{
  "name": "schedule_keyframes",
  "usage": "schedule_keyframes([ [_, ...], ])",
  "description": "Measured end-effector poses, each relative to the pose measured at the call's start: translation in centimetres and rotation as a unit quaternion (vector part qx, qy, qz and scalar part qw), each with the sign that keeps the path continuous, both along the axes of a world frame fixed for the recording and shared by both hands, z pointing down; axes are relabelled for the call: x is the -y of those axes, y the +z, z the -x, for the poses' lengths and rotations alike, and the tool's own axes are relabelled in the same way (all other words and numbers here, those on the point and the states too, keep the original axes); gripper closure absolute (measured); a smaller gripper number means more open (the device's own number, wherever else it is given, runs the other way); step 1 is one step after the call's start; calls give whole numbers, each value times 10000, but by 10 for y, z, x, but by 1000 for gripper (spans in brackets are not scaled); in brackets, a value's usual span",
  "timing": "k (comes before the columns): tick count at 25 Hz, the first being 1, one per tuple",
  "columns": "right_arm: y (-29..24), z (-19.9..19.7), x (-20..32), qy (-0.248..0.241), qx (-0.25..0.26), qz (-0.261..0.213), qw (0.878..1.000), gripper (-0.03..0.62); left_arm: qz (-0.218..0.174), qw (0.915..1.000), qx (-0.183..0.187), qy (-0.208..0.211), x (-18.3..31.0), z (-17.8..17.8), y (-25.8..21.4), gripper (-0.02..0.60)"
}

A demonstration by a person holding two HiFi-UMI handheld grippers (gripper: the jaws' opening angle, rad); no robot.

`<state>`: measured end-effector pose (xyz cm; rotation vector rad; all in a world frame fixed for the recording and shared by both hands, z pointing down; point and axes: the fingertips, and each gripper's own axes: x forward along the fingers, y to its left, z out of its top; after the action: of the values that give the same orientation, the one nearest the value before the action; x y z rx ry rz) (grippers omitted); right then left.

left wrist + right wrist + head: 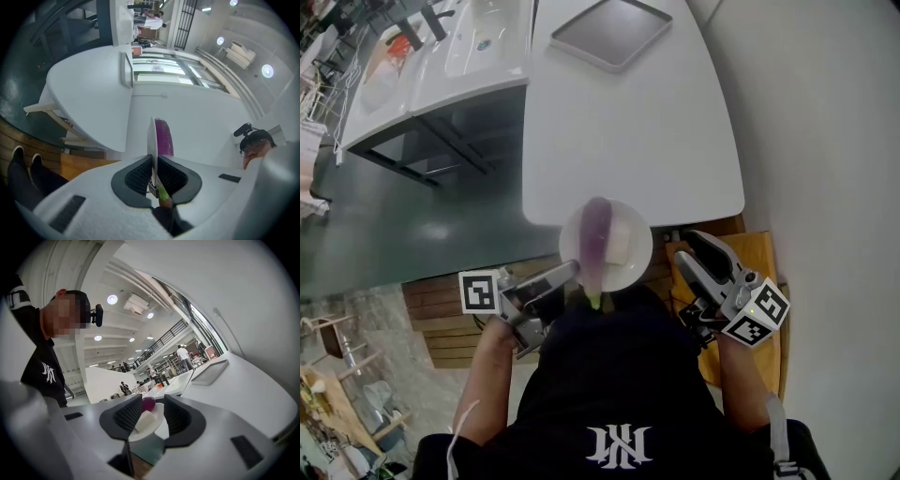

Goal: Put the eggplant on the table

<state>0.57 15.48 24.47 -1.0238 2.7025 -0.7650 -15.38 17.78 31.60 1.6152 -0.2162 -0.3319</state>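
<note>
A purple eggplant with a green stem lies on a round white plate beside a pale white block. The plate hangs at the near edge of the white table, in front of the person's body. My left gripper is shut on the plate's left rim; in the left gripper view the plate stands edge-on between the jaws, with the eggplant behind it. My right gripper is open just right of the plate, touching nothing. The right gripper view shows the eggplant and block past its jaws.
A grey tray lies at the table's far end. A white sink counter stands to the left across a dark floor. An orange-brown wooden seat is under my right gripper. A pale wall runs along the right.
</note>
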Motion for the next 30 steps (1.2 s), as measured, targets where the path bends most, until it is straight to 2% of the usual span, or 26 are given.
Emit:
schedule_keyframes([
  [7, 8, -18, -10, 709, 106, 83, 9974, 479, -176, 9998, 9, 22, 6, 15, 6, 558],
  [12, 5, -24, -17, 834, 171, 186, 9962, 493, -195, 9998, -35, 48, 7, 14, 4, 558],
  [15, 1, -20, -17, 735, 217, 253, 9967, 507, -157, 9998, -97, -4, 9, 13, -3, 558],
  [20, -4, -22, -6, 516, 391, 239, 9976, 508, -149, 9999, 7, -68, 20, 3, -10, 558],
  [24, 7, -35, 30, 74, 830, 123, 9964, 508, -120, 9994, 110, -313, 56, -13, -2, 558],
  [30, 6, -65, 79, -274, 757, -26, 9967, 508, -127, 9983, 216, -518, 98, -46, -3, 558],
])
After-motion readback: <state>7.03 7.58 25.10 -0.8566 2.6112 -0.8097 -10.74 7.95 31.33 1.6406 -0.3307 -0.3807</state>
